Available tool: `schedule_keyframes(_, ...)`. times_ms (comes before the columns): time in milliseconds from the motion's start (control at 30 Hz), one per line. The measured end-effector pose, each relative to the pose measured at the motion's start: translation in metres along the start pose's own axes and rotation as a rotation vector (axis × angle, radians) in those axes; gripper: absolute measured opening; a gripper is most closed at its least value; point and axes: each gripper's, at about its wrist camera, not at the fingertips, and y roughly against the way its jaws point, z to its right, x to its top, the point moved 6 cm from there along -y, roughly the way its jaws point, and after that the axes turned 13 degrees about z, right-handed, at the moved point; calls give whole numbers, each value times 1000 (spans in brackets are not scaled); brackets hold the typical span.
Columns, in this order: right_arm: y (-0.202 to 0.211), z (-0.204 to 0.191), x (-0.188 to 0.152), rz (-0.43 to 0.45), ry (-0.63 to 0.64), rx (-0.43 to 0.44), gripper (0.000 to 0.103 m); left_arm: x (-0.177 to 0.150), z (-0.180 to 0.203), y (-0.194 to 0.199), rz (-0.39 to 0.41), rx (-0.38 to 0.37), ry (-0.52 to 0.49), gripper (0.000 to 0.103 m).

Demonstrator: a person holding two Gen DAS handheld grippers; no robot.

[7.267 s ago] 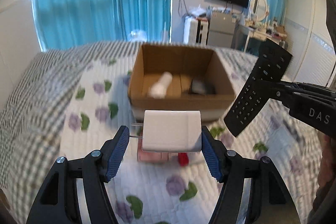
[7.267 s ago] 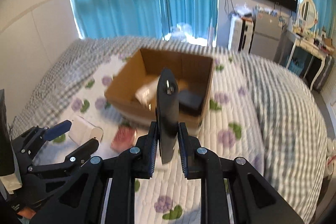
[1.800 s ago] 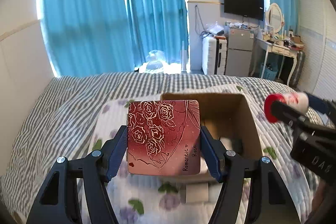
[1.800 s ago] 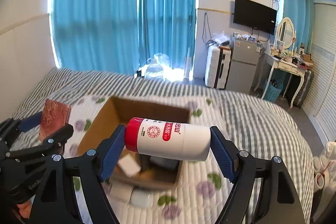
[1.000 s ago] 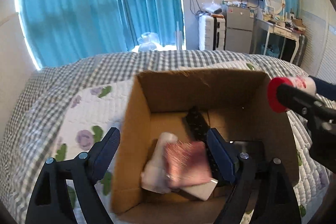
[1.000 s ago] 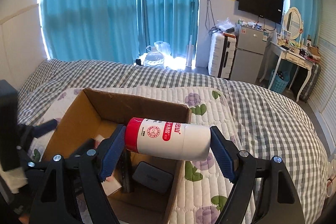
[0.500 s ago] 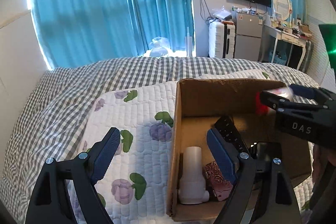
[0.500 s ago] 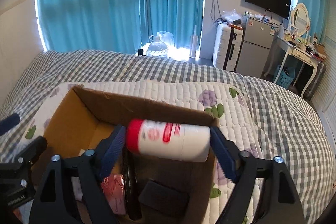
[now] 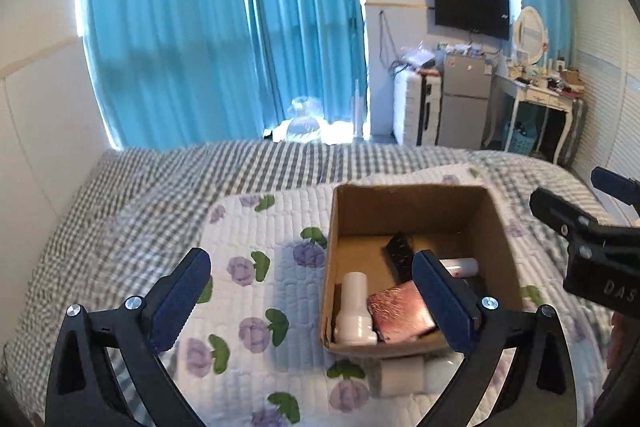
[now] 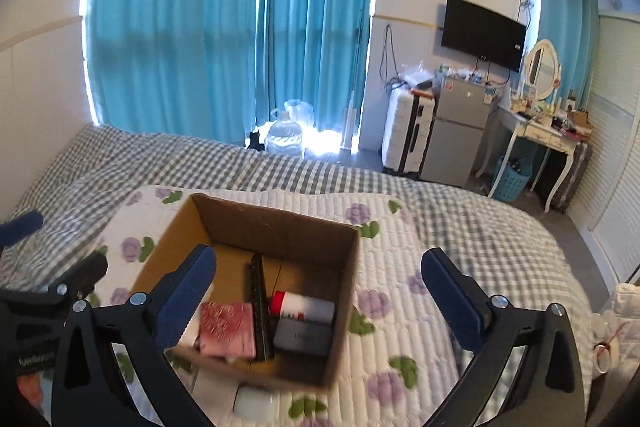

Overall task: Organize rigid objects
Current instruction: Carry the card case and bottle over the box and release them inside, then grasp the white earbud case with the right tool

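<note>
An open cardboard box (image 9: 416, 199) (image 10: 344, 259) sits on the flowered quilt. In it lie a white bottle (image 9: 354, 311), a red rose-patterned case (image 9: 400, 311) (image 10: 226, 327), a black remote (image 10: 258, 307), a red-capped white bottle (image 10: 302, 307) and a dark grey case (image 10: 302, 341). My left gripper (image 9: 312, 299) is open and empty, above the quilt at the box's left side. My right gripper (image 10: 320, 295) is open and empty, above the box's front right. It also shows in the left wrist view (image 9: 592, 227).
White objects lie on the quilt by the box's near side (image 9: 404, 375) (image 10: 254, 403). The checked bedspread (image 10: 480, 223) surrounds the quilt. Blue curtains (image 9: 224, 27), a fridge (image 10: 460, 135), a suitcase (image 10: 406, 135) and a dressing table (image 10: 536, 139) stand beyond the bed.
My right gripper has let go of the red-capped bottle, which now lies in the box. Both grippers have pulled back and up from the box.
</note>
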Motion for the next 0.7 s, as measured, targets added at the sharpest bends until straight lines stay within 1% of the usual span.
schedule_keyframes(133,54,-2,16,21,41,-16,103,18,2,39,29,-23,-3,103)
schedule_keyframes(233,89,-5,32,39,42,-22,103,32,1,66,57,-38,0,103)
schedule_keyframes(467,147,-12,68,83,64,-49,103,54,-6,112,99,-40,31,103)
schedule_keyframes(567,162,-18,70,81,81,-55,103,51,-8,121,103,-26,24,103)
schedule_keyframes(633,164,-23,62,69,91,-55,103,43,-7,121,93,-22,20,103)
schedule_keyframes(700,161,-25,48,47,92,-45,103,26,-6,114,68,-16,10,103)
